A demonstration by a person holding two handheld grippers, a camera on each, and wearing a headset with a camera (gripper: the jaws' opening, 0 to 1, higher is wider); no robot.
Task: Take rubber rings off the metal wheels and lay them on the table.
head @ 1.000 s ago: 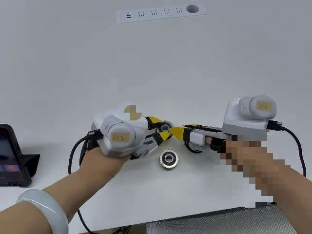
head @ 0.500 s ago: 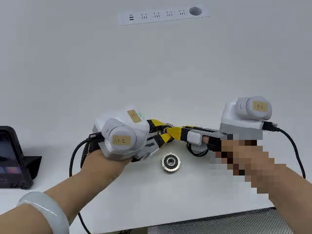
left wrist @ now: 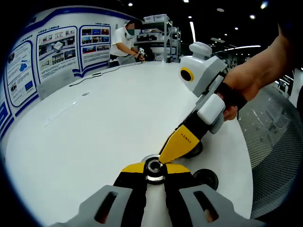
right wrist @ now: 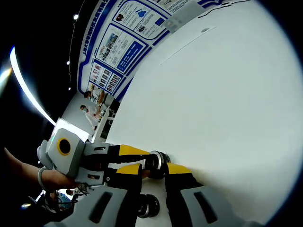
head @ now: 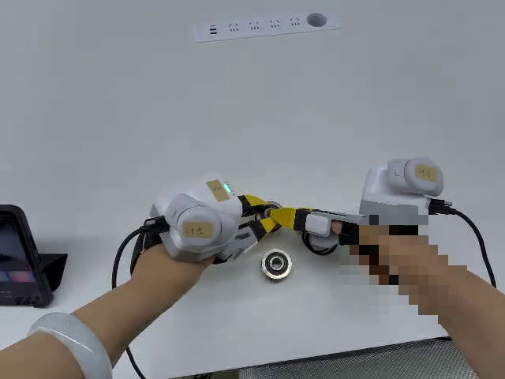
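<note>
The left tool (left wrist: pixel 154 171) clamps a metal wheel (left wrist: pixel 155 165). The right tool (left wrist: pixel 166 155) touches that wheel; its grip cannot be told. A second wheel (head: pixel 275 264) lies near it on the table (head: pixel 237 118).

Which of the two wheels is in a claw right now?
The raised wheel, clamped in the left claw with the right claw at it. The other wheel lies untouched on the table below.
</note>
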